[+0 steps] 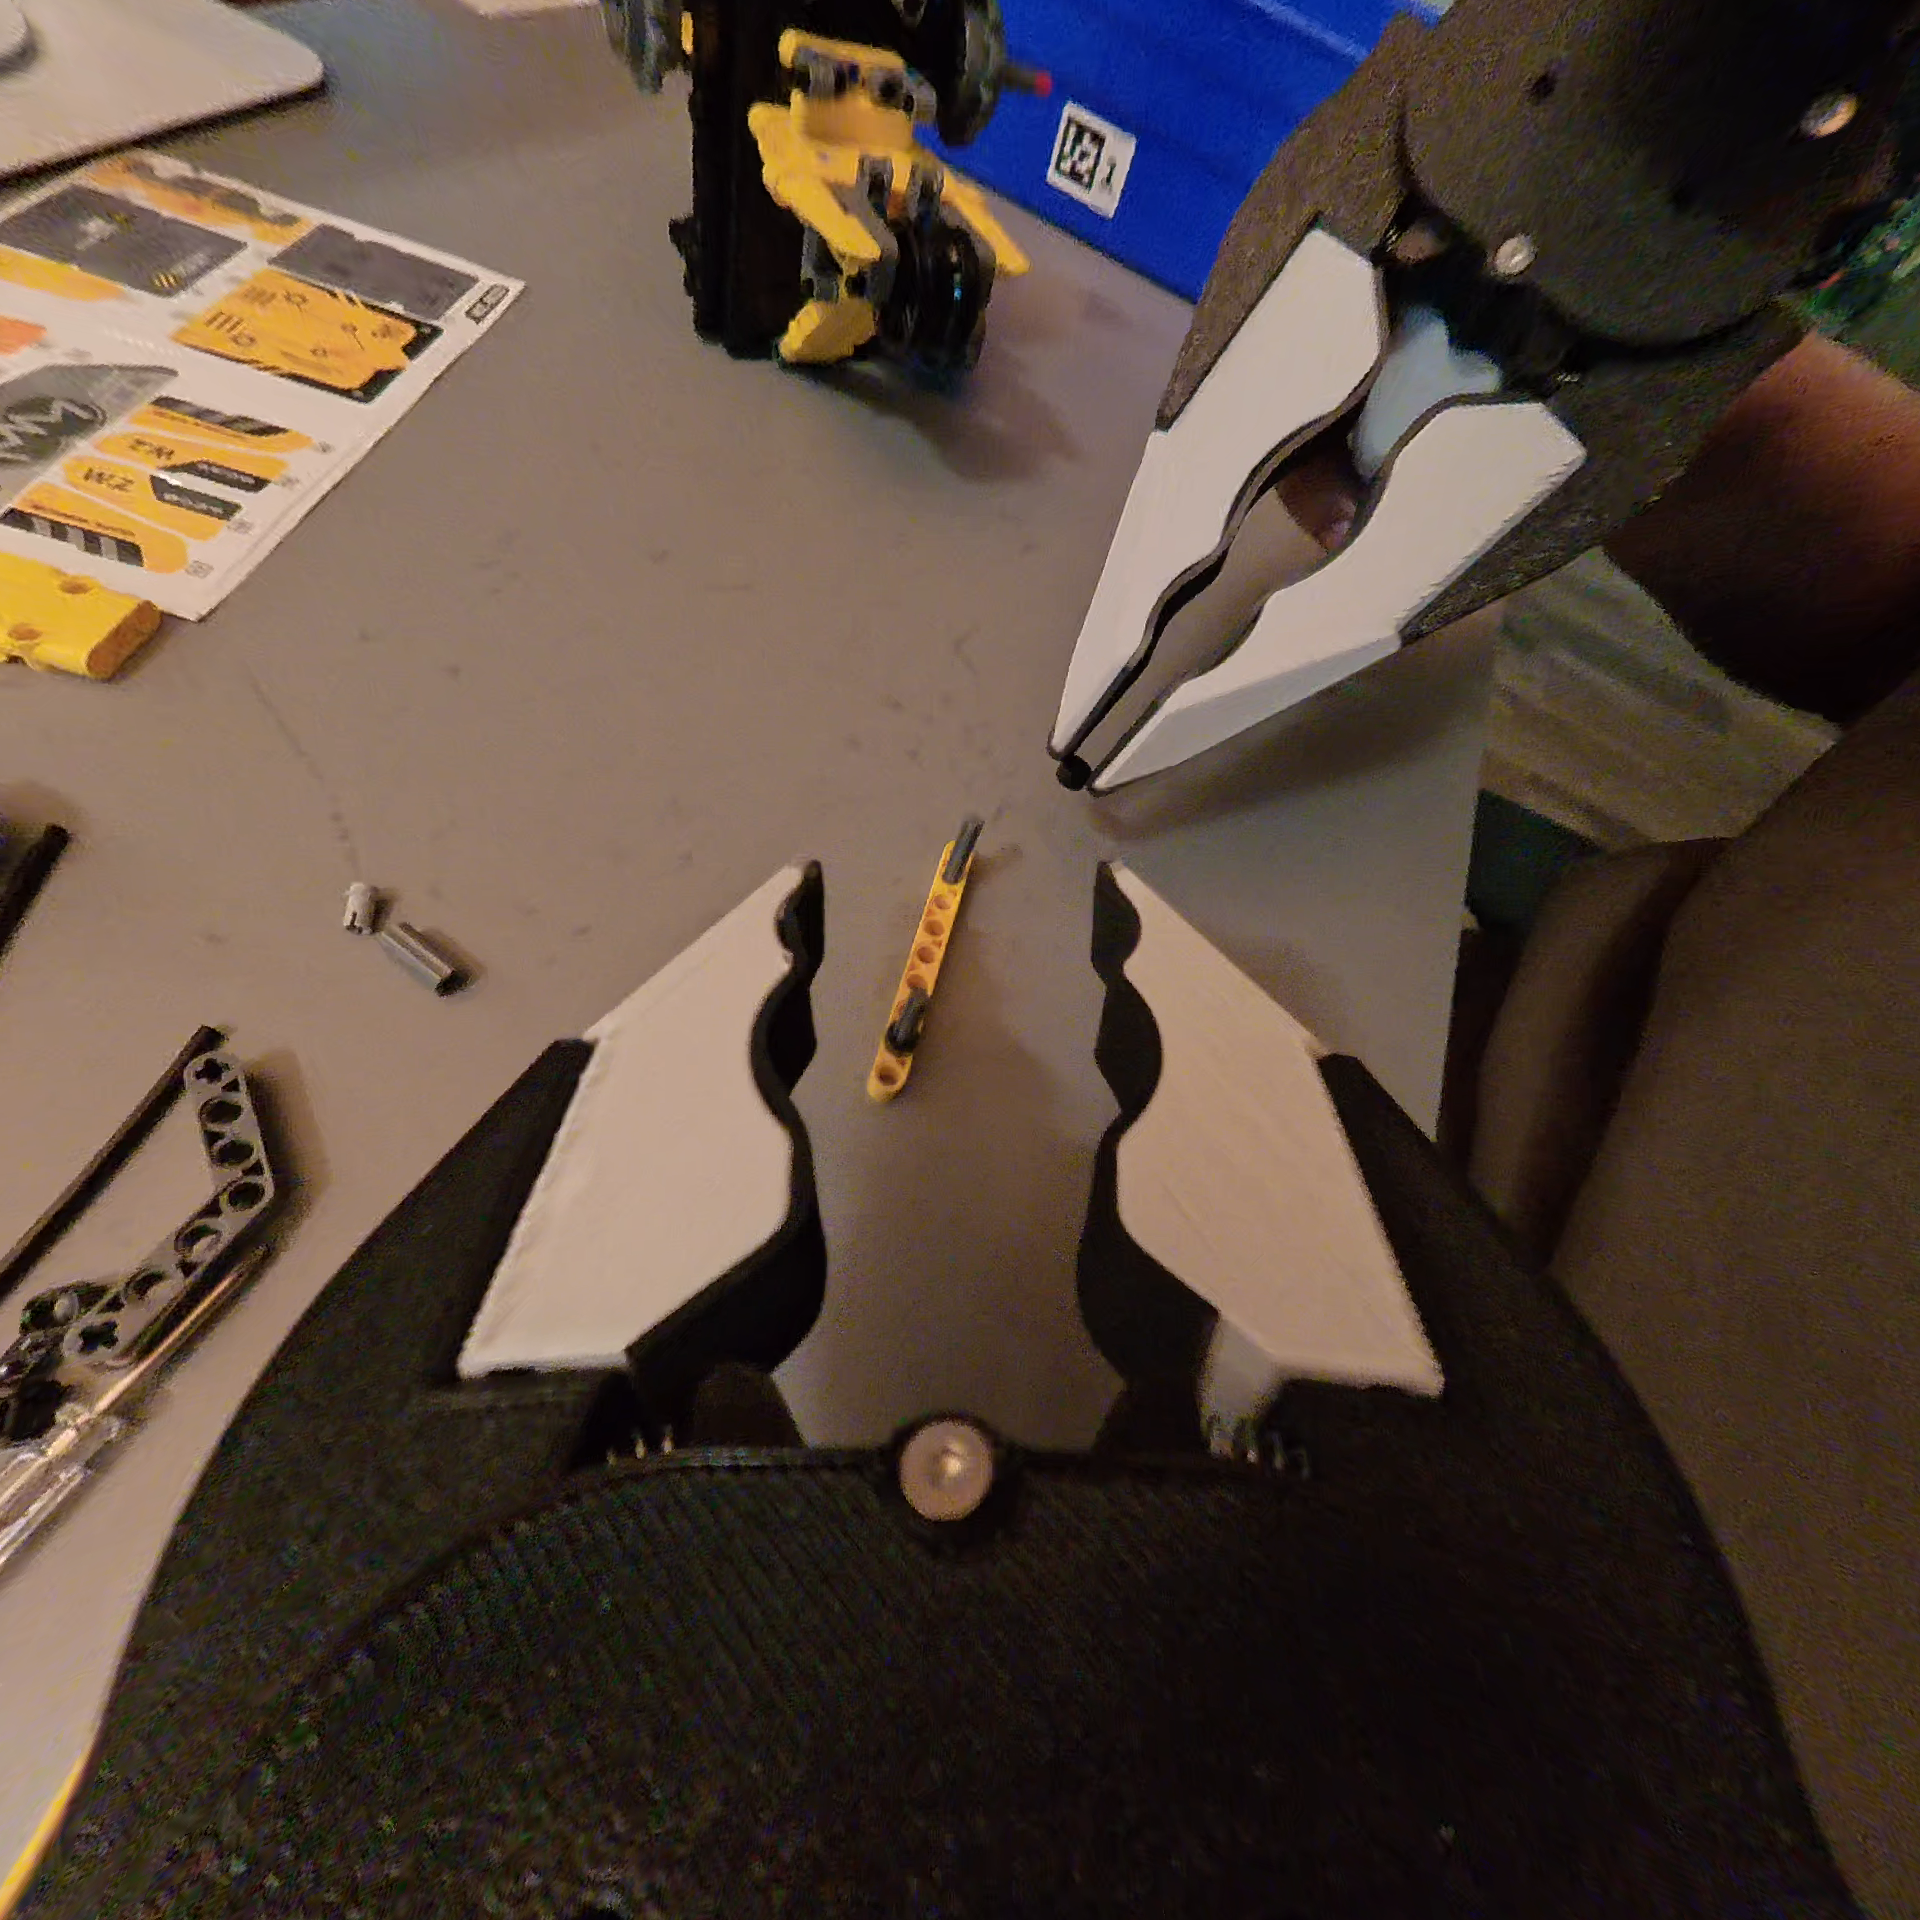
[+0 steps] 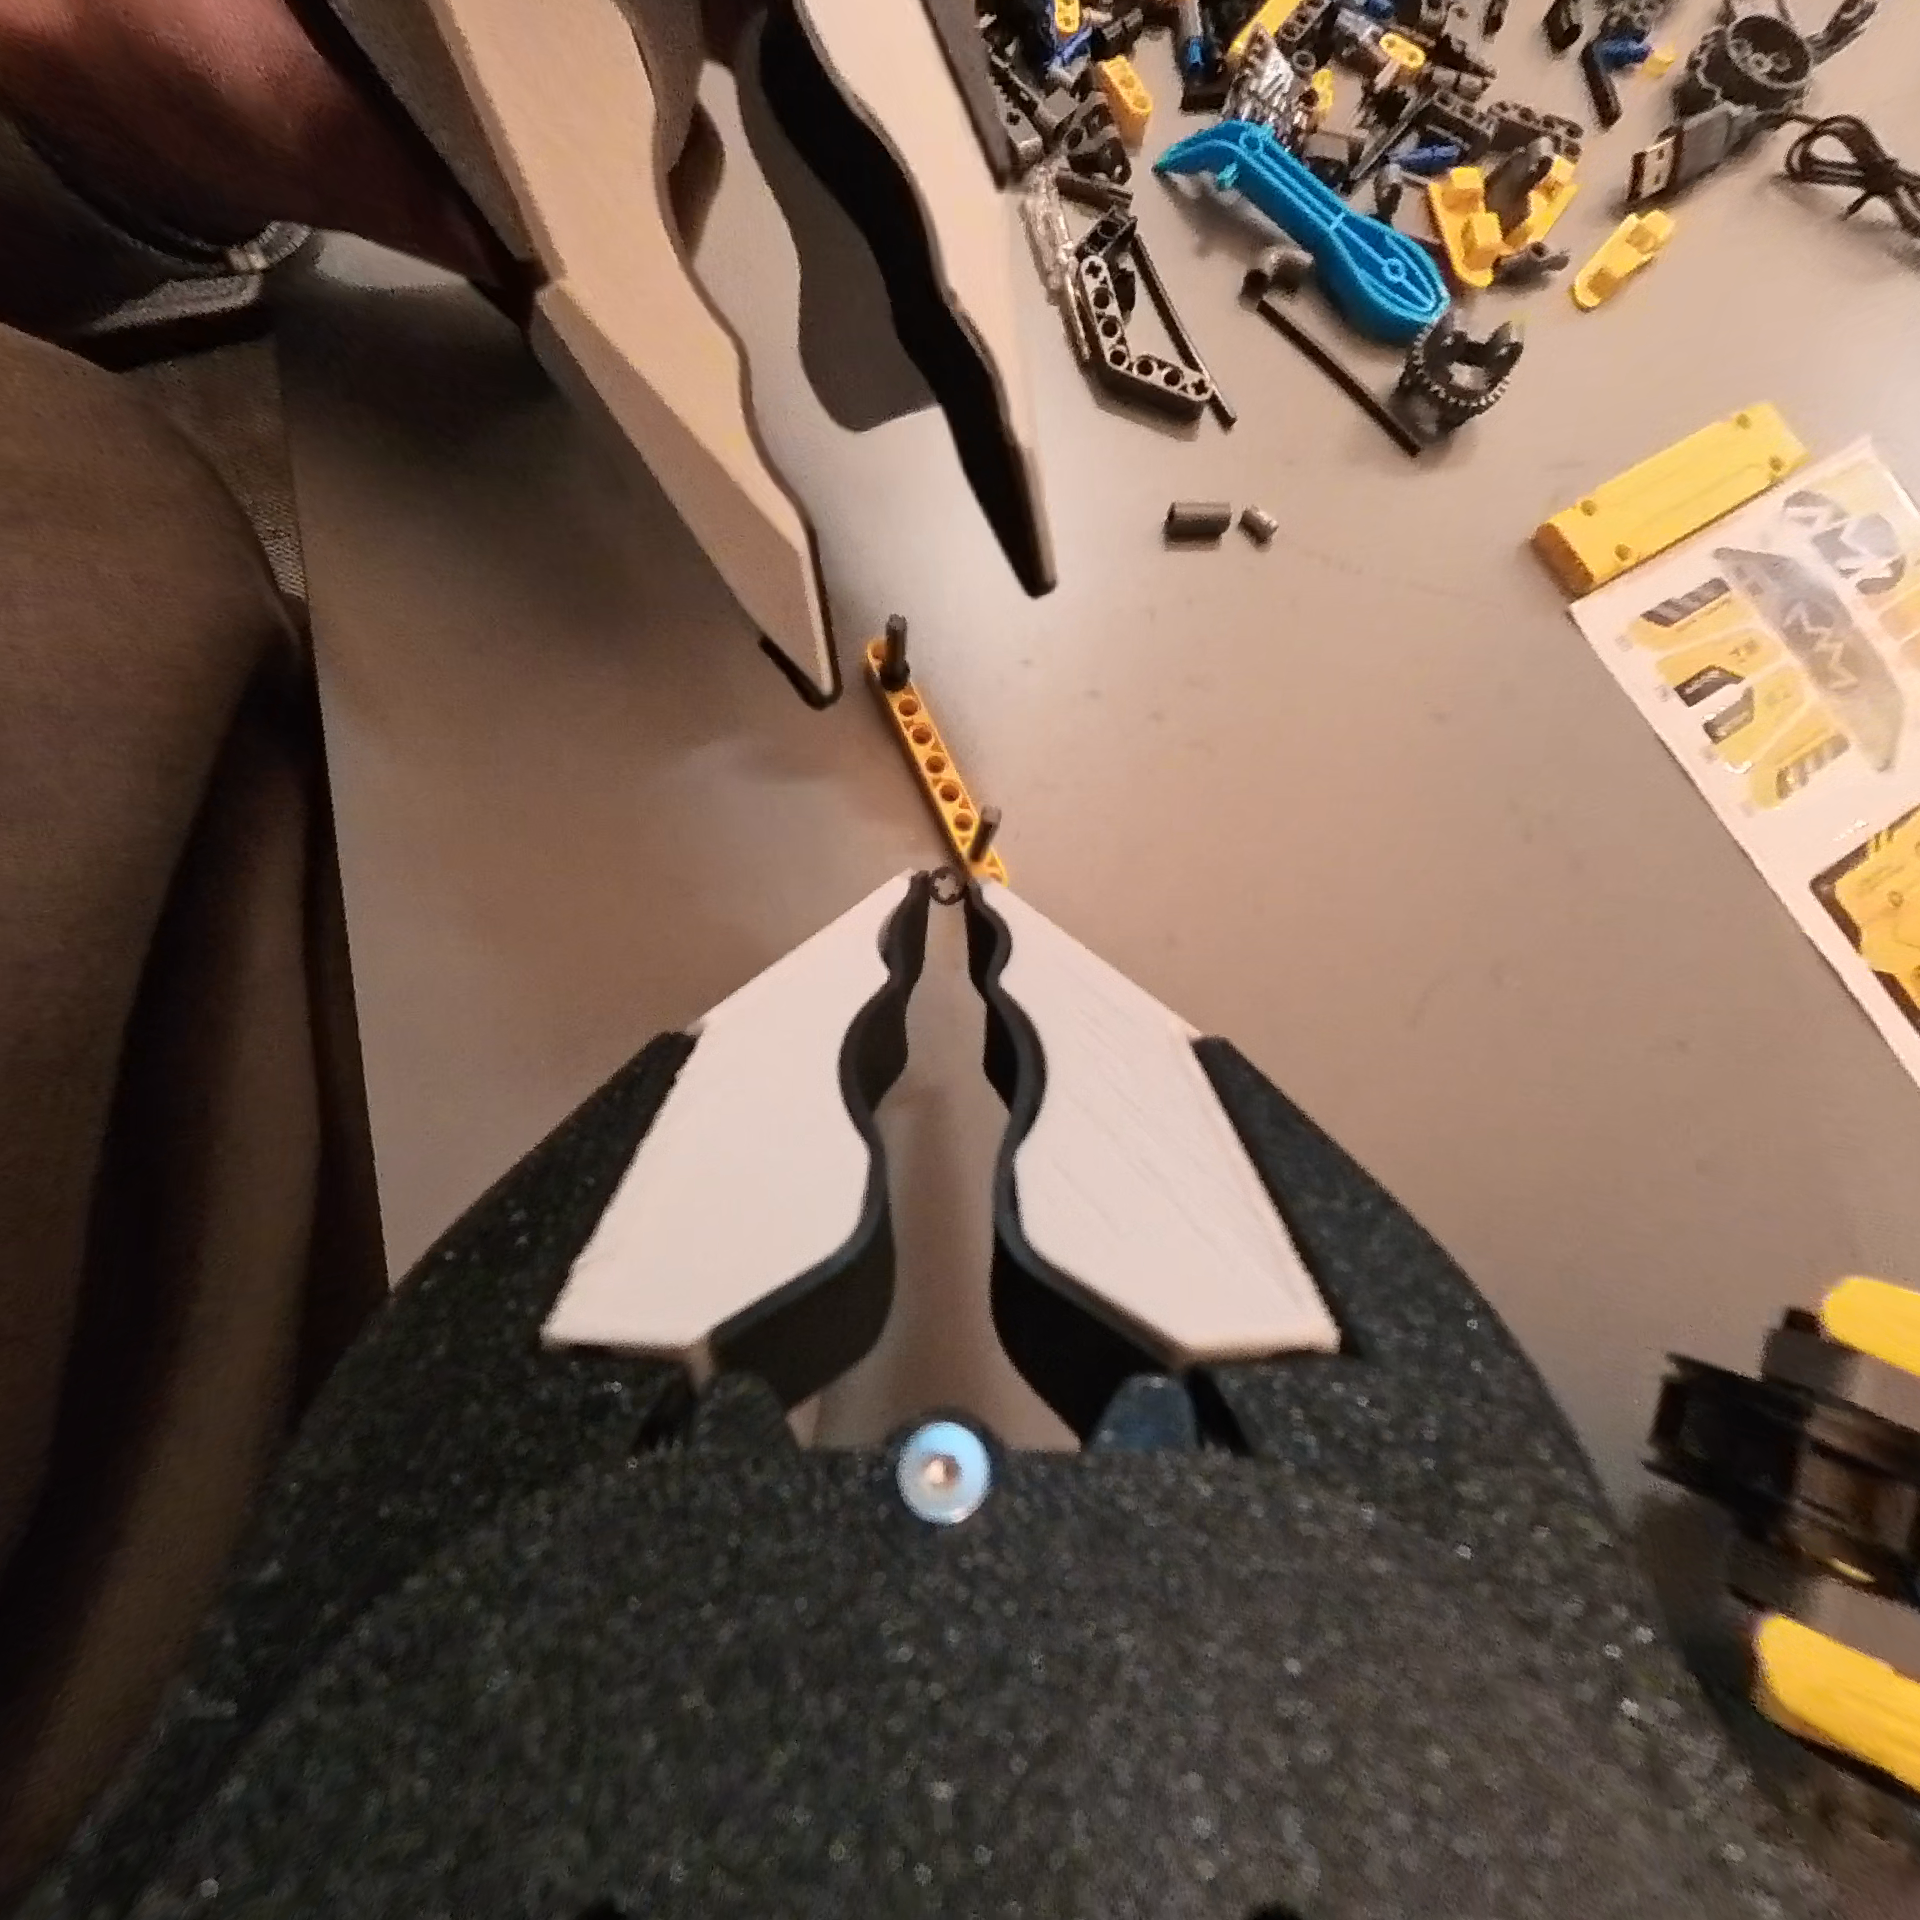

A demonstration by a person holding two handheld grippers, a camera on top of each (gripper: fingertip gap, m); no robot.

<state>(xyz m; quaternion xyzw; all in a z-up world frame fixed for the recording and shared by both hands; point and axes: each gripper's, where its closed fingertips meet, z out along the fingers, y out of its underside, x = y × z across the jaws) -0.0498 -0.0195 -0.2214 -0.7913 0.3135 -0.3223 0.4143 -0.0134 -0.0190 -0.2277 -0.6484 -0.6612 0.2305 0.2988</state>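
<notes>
Grey tabletop (image 1: 623,644) holds our thin yellow holed beam (image 1: 923,971), two dark pins standing in it. Our left gripper (image 1: 958,883) gapes above it; our right gripper (image 2: 945,883) pinches a small black pin (image 2: 948,900) beside it.

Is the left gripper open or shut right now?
Open. The left gripper has a wide gap between its fingertips, with the yellow beam visible on the table between them.

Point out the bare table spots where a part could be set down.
Bare grey table lies between the sticker sheet, the yellow-black model and the yellow beam. More lies right of the beam. The loose parts pile is crowded.
</notes>
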